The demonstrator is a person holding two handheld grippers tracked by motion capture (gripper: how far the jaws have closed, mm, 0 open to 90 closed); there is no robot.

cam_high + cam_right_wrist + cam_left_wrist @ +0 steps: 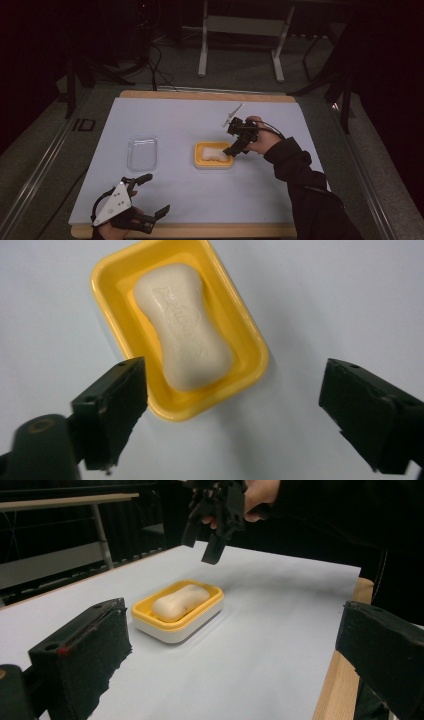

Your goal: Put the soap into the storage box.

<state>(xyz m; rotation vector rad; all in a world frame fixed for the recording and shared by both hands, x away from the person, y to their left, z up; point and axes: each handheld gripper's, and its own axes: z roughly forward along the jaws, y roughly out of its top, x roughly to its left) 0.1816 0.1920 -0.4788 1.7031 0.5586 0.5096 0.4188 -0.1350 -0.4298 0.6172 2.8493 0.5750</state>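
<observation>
We are holding our right gripper [235,150] just above the soap dish [255,347], its jaws spread wide and gripping nothing, so the soap [185,325] is lying free inside the dish, apparently set down. Raised lettering is showing on the bar, too faint to read. Our left gripper [150,197] is resting open and empty near the table's [210,230] front edge, well apart from the clear lid [142,152].

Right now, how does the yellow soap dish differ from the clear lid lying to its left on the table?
The yellow soap dish is opaque and coloured; the clear lid is see-through. The dish holds a pale bar of soap, while the lid holds nothing. The right gripper hangs open just over the dish; the lid lies apart from both grippers. Both are rounded rectangles resting flat on the white table cover.
</observation>
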